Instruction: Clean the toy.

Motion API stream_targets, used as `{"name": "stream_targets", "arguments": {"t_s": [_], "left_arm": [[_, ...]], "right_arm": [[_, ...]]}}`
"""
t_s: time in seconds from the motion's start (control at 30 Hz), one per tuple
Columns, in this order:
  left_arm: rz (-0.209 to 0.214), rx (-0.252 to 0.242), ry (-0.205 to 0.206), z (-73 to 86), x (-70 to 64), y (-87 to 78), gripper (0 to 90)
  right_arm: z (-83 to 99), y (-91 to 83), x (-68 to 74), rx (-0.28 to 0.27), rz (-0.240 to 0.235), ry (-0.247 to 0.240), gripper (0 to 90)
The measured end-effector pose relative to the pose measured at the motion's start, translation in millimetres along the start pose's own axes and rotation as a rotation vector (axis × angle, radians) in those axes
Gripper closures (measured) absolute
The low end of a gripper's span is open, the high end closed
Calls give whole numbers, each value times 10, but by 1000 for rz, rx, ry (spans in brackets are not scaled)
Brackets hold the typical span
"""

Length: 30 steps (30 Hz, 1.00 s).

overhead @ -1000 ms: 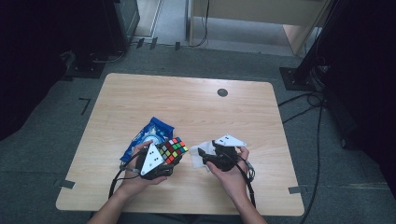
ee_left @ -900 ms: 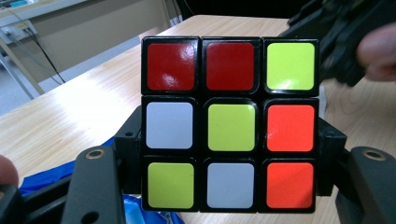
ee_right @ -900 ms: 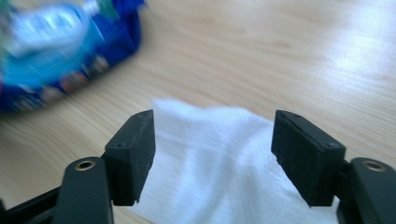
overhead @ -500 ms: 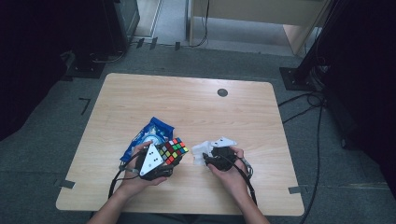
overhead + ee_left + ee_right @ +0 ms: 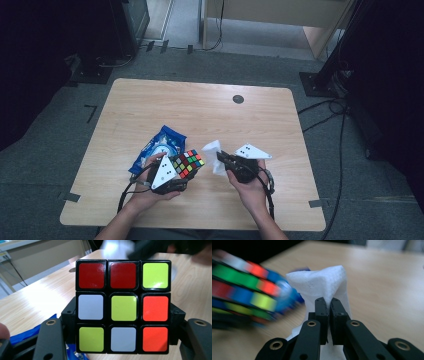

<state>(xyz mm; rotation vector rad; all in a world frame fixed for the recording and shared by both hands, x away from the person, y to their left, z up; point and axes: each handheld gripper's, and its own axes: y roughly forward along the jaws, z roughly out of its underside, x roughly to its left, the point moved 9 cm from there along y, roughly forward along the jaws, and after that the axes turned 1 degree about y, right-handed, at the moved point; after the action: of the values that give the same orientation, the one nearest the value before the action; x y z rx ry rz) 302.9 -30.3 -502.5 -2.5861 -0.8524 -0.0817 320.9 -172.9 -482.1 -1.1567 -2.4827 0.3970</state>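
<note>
Wiping is the step in hand: left claw (image 5: 186, 169) grips the puzzle cube (image 5: 188, 163) above the counter (image 5: 200, 115), right claw (image 5: 328, 305) pinches a white tissue (image 5: 324, 282) just beside it. Next, the tissue probably must press onto a cube face.

Your puzzle cube (image 5: 123, 306) shows red, red, yellow-green up top; white, yellow-green, orange across the middle; yellow-green, white, orange below, on black. Your tissue (image 5: 324, 285) is white, your snack bag (image 5: 159, 146) blue, your tabletop (image 5: 200, 110) pale wood grain.

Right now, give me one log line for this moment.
left gripper: shut on puzzle cube | right gripper: shut on white tissue | blue packet: on table
</note>
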Motion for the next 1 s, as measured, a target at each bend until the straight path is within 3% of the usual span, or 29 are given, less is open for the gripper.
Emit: {"name": "stream_targets", "arguments": {"t_s": [0.03,0.07,0.2,0.27,0.33,0.4,0.57,0.63,0.73,0.87,1.0], "left_arm": [[10,-1,5,-12,-44,10,338],[16,-3,5,-18,-63,14,338],[39,-3,29,-36,-155,25,338],[45,-8,29,-46,-177,24,338],[41,-6,39,-51,-177,11,338],[41,-13,37,-56,-165,-7,338],[45,-45,25,-111,-129,-53,339],[40,-43,26,-108,-113,-56,339],[31,-21,20,-63,-87,-28,339],[35,-3,18,-32,-115,11,338],[45,-9,31,-53,-165,9,338]], "right_arm": [[-110,-70,185,-53,-66,-15,864],[-157,-99,273,-75,-99,-22,862],[-266,-172,666,-124,-244,-56,848],[-229,-119,721,-98,-251,-76,845],[-175,-62,679,-82,-235,-62,845],[-121,-8,543,-74,-197,-26,849],[74,113,127,1,-38,-13,860],[97,106,58,4,-25,17,862],[-34,3,120,-53,-53,19,862],[-271,-195,450,-147,-170,-15,862],[-241,-162,680,-124,-237,-37,860]]}}
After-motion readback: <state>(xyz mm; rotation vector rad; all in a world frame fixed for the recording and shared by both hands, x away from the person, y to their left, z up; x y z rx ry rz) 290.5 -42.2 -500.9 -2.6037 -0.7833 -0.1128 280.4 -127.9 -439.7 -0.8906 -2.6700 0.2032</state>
